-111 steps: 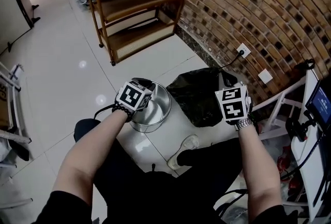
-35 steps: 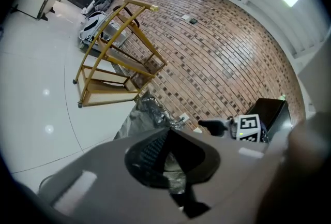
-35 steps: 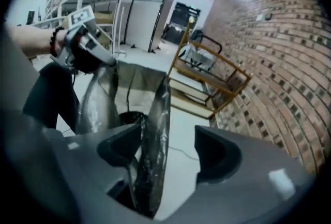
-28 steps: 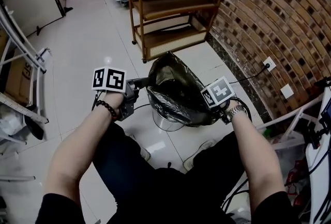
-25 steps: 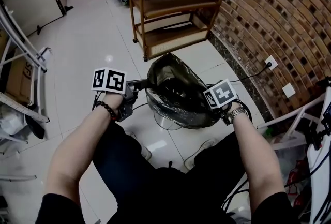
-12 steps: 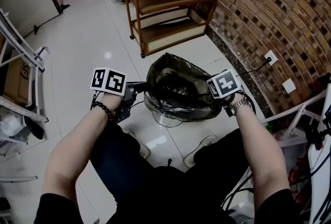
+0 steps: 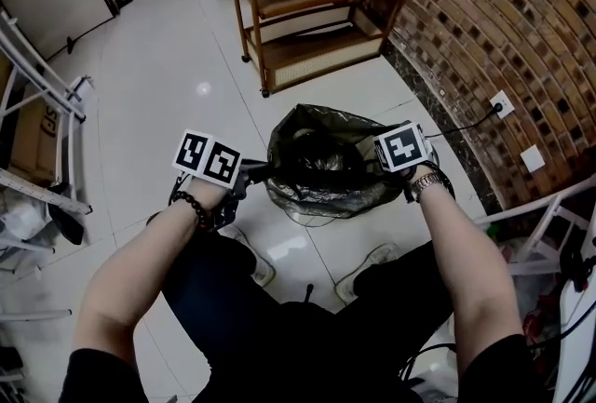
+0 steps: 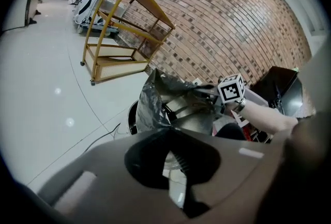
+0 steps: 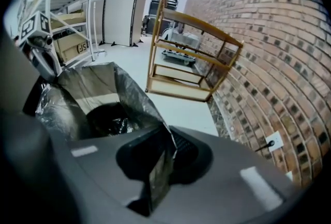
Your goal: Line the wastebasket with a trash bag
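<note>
From the head view, the black trash bag [image 7: 326, 164] is spread open over the wastebasket [image 7: 300, 217], which shows only as a sliver of metal under the bag's lower edge. The left gripper [image 7: 253, 172] is at the wastebasket's left side and the right gripper [image 7: 380, 159] at its right side, each meeting the bag's rim, so the bag's mouth is stretched between them. A wooden shelf unit [image 7: 317, 1] stands beyond the wastebasket against the brick wall [image 7: 503, 10]. In the left gripper view, the left gripper's [image 8: 173, 163] jaws are pressed together on a thin strip of the bag's film. The bag [image 8: 155, 99] rises from them and drapes over the wastebasket [image 8: 132, 120] just ahead. The right gripper [image 8: 209, 94] holds the bag's far edge across the wastebasket. In the right gripper view, the right gripper's [image 9: 160, 166] jaws are clamped on a fold of the bag's rim, which stands up from between them. The bag [image 9: 98, 88] opens to the left of the jaws, its dark inside sunk into the wastebasket, whose own wall is hidden here. The left gripper [image 9: 51, 74] pinches the opposite rim, on the wastebasket's far side.
</note>
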Motion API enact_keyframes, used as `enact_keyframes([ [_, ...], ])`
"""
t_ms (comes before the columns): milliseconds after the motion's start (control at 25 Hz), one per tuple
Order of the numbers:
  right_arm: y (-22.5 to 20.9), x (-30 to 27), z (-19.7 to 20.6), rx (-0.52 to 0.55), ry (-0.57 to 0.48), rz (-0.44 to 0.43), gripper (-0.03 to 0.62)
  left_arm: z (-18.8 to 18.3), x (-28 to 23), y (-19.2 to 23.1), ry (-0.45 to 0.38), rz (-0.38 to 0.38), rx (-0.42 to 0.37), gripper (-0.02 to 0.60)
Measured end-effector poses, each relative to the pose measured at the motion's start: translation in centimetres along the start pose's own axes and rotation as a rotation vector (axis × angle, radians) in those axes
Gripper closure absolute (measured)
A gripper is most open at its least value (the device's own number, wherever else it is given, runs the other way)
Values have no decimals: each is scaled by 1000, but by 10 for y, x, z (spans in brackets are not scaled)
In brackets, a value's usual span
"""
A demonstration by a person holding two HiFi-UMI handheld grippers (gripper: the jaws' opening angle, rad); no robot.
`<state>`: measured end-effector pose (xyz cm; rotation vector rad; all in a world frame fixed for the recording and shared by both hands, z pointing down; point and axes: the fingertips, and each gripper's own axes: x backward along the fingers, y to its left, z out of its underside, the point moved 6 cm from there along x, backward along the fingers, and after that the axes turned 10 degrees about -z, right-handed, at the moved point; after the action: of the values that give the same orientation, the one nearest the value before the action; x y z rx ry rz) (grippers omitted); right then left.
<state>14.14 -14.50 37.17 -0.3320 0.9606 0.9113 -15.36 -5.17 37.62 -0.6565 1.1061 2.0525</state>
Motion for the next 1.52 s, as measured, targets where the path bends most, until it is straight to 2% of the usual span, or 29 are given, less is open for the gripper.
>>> enact_keyframes([
  [360,-3,-44,8,25,42,-46,559,19,-35,8,114,-54,-105,578],
  [440,-1,-54,11,28,48,-80,521,24,-42,8,143,-61,-148,569],
  [520,1,-64,15,34,61,-123,441,29,-48,9,176,-64,-181,520],
  [600,4,-71,20,37,77,-159,392,35,-53,11,209,-61,-191,413],
  [720,5,-77,24,32,88,-193,345,36,-58,16,229,-74,-198,328],
  [760,4,-77,25,29,86,-200,324,35,-58,18,228,-82,-195,314],
  [960,0,-69,29,36,73,-213,306,32,-61,24,237,-111,-181,276],
  [1120,10,-71,29,154,87,-247,306,37,-60,22,270,-133,-209,268],
  [1240,26,-77,19,286,93,-274,309,45,-64,21,307,-135,-212,268],
  [1320,36,-85,12,321,107,-304,342,50,-67,22,331,-133,-215,268],
  [1400,39,-94,8,341,129,-291,433,56,-71,23,354,-134,-228,268],
  [1480,34,-99,-3,369,109,-229,554,61,-76,23,377,-133,-249,268],
  [1520,30,-100,-8,364,91,-204,585,63,-78,23,387,-129,-258,270],
])
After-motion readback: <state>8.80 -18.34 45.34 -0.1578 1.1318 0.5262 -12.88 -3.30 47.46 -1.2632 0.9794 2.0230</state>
